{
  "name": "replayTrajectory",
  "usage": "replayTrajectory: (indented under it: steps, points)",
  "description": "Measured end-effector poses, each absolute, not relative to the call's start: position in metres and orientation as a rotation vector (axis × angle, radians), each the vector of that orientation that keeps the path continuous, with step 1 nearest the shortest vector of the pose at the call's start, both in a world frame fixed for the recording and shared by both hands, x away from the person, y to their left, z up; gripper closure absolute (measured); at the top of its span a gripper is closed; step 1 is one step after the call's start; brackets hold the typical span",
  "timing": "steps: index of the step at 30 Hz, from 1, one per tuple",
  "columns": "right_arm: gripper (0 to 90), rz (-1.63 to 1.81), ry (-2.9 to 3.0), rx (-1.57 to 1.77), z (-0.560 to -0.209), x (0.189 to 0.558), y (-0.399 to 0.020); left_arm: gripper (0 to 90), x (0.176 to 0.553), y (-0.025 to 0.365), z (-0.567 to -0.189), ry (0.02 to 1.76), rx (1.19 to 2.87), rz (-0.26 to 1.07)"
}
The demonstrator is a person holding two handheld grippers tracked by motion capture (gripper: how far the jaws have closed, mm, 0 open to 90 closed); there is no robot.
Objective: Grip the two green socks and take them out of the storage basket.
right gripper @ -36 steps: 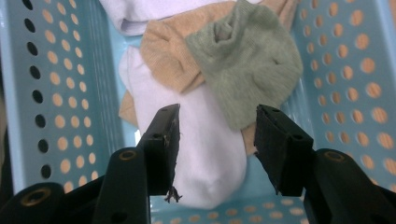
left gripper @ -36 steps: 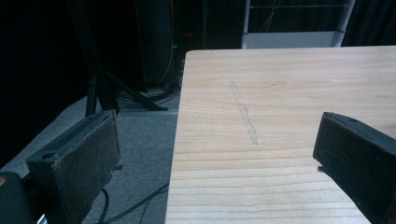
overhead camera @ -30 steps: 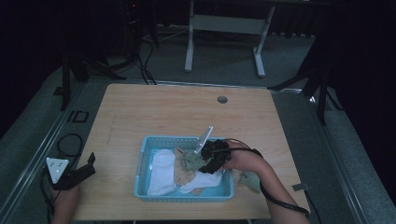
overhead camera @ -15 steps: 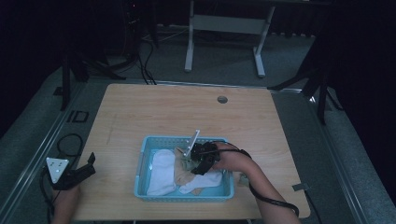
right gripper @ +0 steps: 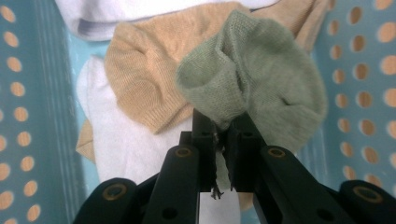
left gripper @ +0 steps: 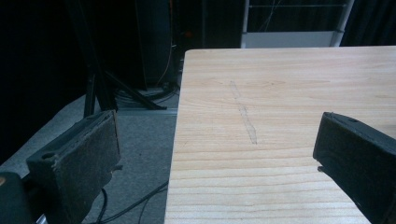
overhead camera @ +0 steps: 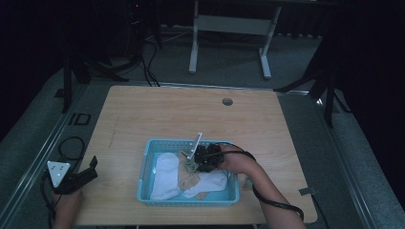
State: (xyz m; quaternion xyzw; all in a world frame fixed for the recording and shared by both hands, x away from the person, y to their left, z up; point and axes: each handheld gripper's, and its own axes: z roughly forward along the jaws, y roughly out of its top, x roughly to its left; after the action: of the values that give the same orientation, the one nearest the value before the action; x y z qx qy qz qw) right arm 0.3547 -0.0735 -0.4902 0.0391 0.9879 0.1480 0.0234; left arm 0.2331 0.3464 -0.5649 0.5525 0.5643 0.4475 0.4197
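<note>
- High view: the right tool (overhead camera: 193,160) is reaching into the blue basket (overhead camera: 148,164) at the near middle of the surface (overhead camera: 157,114), and its jaws have just been closing; a green sock (overhead camera: 190,164) is sitting at its tip, so the thing is lying directly under this hand, while the left tool (overhead camera: 83,174) is resting well apart at the near left edge; the basket is also holding white socks (overhead camera: 165,174) and a tan sock (overhead camera: 188,179), piled touching one another.
- Left gripper view: the left tool (left gripper: 219,154) is standing with its jaws wide apart and nothing between them, pointing across bare wood.
- Right gripper view: the right tool (right gripper: 219,140) is pinching a fold of the green sock (right gripper: 261,88), with a scrap of cloth showing between the pads; the sock is bunching up beyond the jaws, lying over the tan sock (right gripper: 140,88) and a white sock (right gripper: 121,140); lifting it out looks like a straight pull upward, I judge.
</note>
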Motion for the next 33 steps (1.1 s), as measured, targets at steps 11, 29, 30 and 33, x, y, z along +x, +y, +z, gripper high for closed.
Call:
replayTrajectory:
  steps: [11,29,30,33]
  points:
    - [84.0,0.557,3.017,0.123,-0.458,0.351,-0.091,0.4,0.233,0.346,-0.565,1.415,1.388,1.127]
    - [84.3,0.696,2.89,0.177,-0.383,0.346,-0.134,0.3,0.233,0.346,-0.565,1.417,1.385,1.131]
    - [84.3,0.703,2.89,0.179,-0.381,0.346,-0.136,0.3,0.233,0.346,-0.565,1.415,1.385,1.131]
    - [84.3,0.721,2.87,0.193,-0.371,0.346,-0.146,0.3,0.233,0.346,-0.565,1.416,1.384,1.13]
